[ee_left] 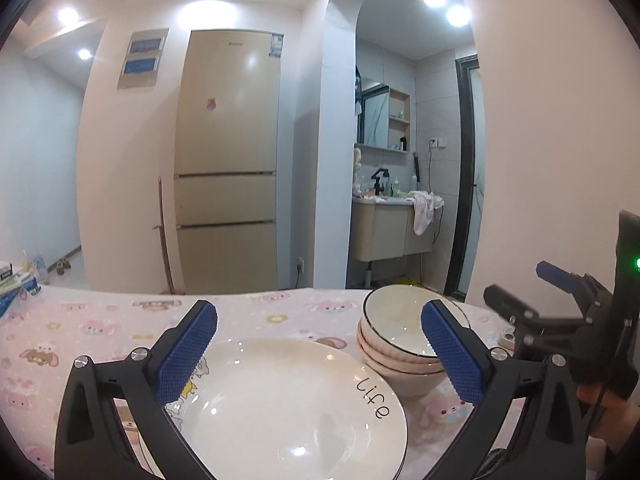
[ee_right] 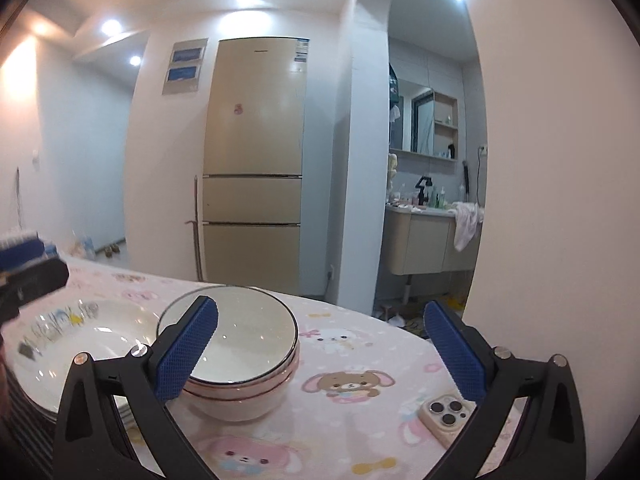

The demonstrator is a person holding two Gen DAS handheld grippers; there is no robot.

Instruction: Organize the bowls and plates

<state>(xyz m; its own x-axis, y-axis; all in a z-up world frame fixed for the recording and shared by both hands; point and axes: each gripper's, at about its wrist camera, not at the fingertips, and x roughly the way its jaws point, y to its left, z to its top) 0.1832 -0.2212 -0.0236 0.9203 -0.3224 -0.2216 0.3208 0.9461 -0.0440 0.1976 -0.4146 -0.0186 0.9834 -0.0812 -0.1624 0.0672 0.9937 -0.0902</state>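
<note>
A stack of white plates [ee_left: 288,408], the top one marked "Life", lies on the pink-clothed table [ee_left: 100,328] right under my open, empty left gripper [ee_left: 320,356]. A stack of pink bowls with dark rims [ee_left: 396,340] stands just right of the plates, behind the left gripper's right finger. In the right wrist view the bowl stack [ee_right: 244,360] sits behind the left finger of my open, empty right gripper [ee_right: 322,352], and the plates [ee_right: 92,340] lie to its left. The right gripper also shows at the left wrist view's right edge [ee_left: 560,308].
A phone in a beige case [ee_right: 446,420] lies on the cloth near the right gripper's right finger. Boxes [ee_left: 12,284] sit at the table's far left. A fridge [ee_left: 228,160] and a bathroom alcove with a sink cabinet [ee_left: 392,228] stand beyond the table.
</note>
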